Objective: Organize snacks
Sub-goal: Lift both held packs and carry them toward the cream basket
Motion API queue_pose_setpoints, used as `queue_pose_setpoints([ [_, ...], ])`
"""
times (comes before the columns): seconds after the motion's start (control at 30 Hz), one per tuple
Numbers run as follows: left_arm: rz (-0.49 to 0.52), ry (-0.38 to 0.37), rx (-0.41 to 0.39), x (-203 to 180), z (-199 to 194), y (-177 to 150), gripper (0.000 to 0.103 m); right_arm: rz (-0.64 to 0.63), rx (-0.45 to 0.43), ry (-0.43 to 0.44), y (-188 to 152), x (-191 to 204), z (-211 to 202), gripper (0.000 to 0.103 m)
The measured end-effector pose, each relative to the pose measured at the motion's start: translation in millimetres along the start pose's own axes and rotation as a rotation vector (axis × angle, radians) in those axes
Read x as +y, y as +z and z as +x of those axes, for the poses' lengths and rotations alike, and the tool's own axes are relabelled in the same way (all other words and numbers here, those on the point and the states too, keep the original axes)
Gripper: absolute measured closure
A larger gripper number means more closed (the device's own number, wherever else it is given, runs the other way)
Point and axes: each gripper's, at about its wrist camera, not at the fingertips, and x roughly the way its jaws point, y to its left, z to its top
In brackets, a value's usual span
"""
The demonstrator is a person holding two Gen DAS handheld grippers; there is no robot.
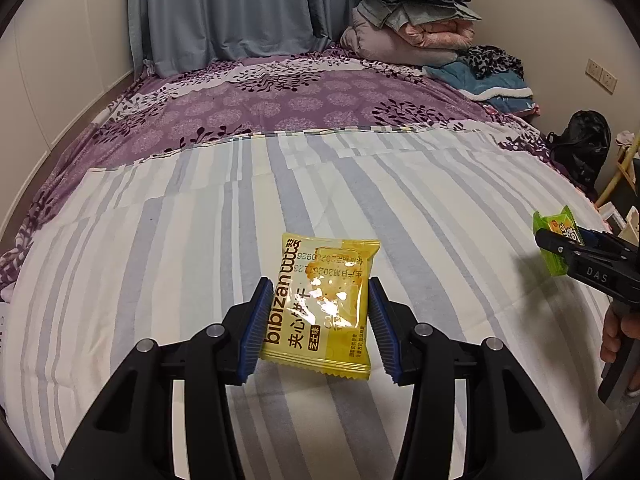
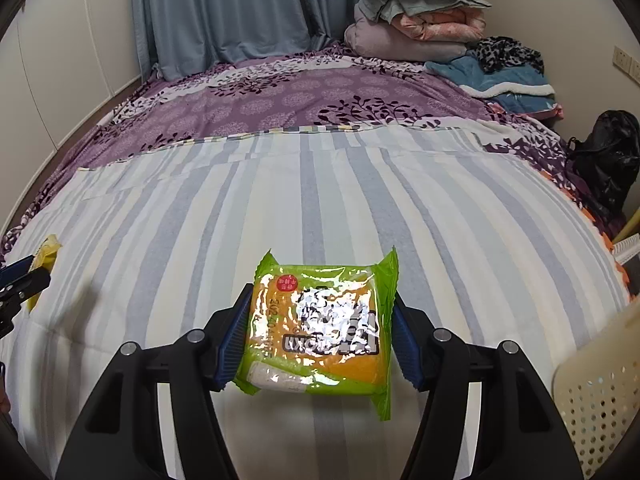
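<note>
While both packets are already up between the pads, I read this as the carry step of the sorting job: pick-up is done on each side, and what remains is getting the snacks to wherever they belong.

I have the left tongs (image 1: 316,320) clenched on the yellow biscuit packet (image 1: 320,300). Its blue pads (image 1: 256,332) press the packet's two long edges, and the wrapper hangs between them above the striped sheet (image 1: 160,260) of the bed, slightly tilted, printed side up.

On the other side, the right tongs (image 2: 320,332) grasp the green snack packet (image 2: 320,320). The pads sit against both side seals and the wrapper bulges a little between them, so I judge the grip as taken. In the left wrist view I can see that same green packet held clear of the bedding at the far right, with the person's hand (image 1: 616,332) on the handle below.

A cream perforated basket (image 2: 600,400) shows at the lower right edge of the right wrist view, and I judge it the likely destination. The next move calls for swinging the right tongs over its rim and letting go only once the packet is above the opening. These foil wrappers look slippery, so I would keep the squeeze steady during the swing. Then the yellow packet follows, or goes to a separate spot I cannot see.
</note>
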Motion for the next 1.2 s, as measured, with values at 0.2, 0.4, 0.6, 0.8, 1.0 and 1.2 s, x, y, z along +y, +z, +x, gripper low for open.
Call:
queue_pose_setpoints([
  [0.2, 0.005, -0.004, -0.017, -10.3, -18.2, -5.5, 0.054, 0.030, -0.034, 0.024, -18.7, -14.1, -37.4, 0.041],
  [0.4, 0.014, -0.019, -0.030, -25.6, -37.0, -14.3, 0.054, 0.041, -0.071, 0.038, -35.5, -27.6, -75.3, 0.041],
  [0.6, 0.034, -0.041, -0.038, -43.1, -55.7, -23.3, 0.054, 0.062, -0.115, 0.035, -50.7, -47.0, -112.6, 0.041],
  [0.8, 0.066, -0.063, -0.053, -65.2, -73.7, -27.9, 0.054, 0.086, -0.161, 0.024, -64.4, -66.4, -146.7, 0.041],
  [1.0, 0.108, -0.084, -0.065, -91.1, -86.7, -27.3, 0.054, 0.122, -0.208, -0.010, -78.3, -93.7, -177.9, 0.041],
  [1.2, 0.151, -0.106, -0.081, -117.4, -98.0, -22.6, 0.054, 0.193, -0.254, -0.084, -86.4, -140.1, -203.5, 0.041],
])
